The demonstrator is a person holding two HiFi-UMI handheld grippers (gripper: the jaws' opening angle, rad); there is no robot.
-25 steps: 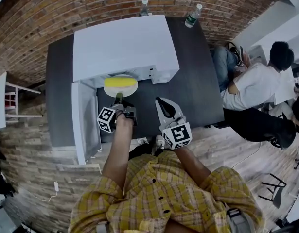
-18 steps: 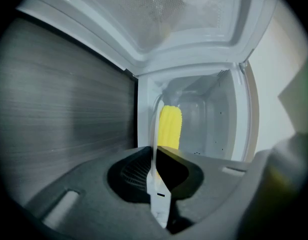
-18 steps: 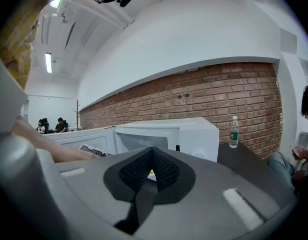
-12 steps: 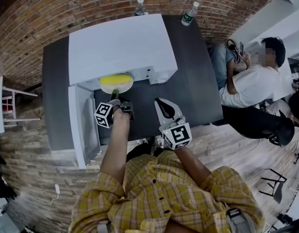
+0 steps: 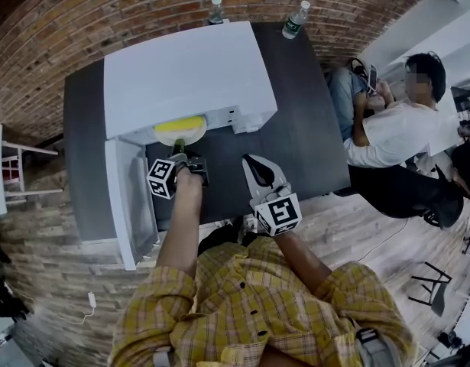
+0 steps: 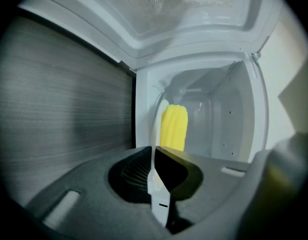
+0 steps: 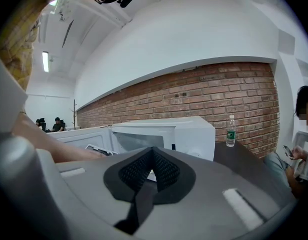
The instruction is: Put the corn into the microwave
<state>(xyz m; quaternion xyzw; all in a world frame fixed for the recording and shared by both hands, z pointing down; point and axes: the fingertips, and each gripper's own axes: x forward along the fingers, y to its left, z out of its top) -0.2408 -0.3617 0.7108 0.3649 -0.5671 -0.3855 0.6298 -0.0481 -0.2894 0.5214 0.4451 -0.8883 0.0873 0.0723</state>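
Left tongs [image 5: 179, 154] [image 6: 154, 154]: clenched on the rim of a round, smooth white plate [image 5: 179, 135] [image 6: 157, 129]. The jaws have just been closing, with the thin rim pinched between the dark, ribbed pads. In the left gripper view the plate shows edge-on as a narrow white strip.

Yellow corn cob [image 5: 181, 122] [image 6: 174, 126]: blunt cylinder, rows of kernels running lengthwise, matte surface. It lies on the plate just beyond the left tongs' tips. Its long axis runs crosswise to the line those tongs point along and parallel to the oven's front opening.

Boxy white microwave [image 5: 181, 71] [image 6: 219, 119]: glossy smooth shell, pale cavity walls with small perforations. It is straight ahead of the left tongs. The corn and plate sit at the cavity mouth, with the far edge under the oven's top in the head view. The flat white door [image 5: 131, 197] is swung open to the left of the left tongs.

Right tongs [image 5: 254, 164] [image 7: 152, 155]: clenched on nothing, pads together. They hover over the dark matte desk [image 5: 303, 136], to the right of the left tongs and well apart from the plate.
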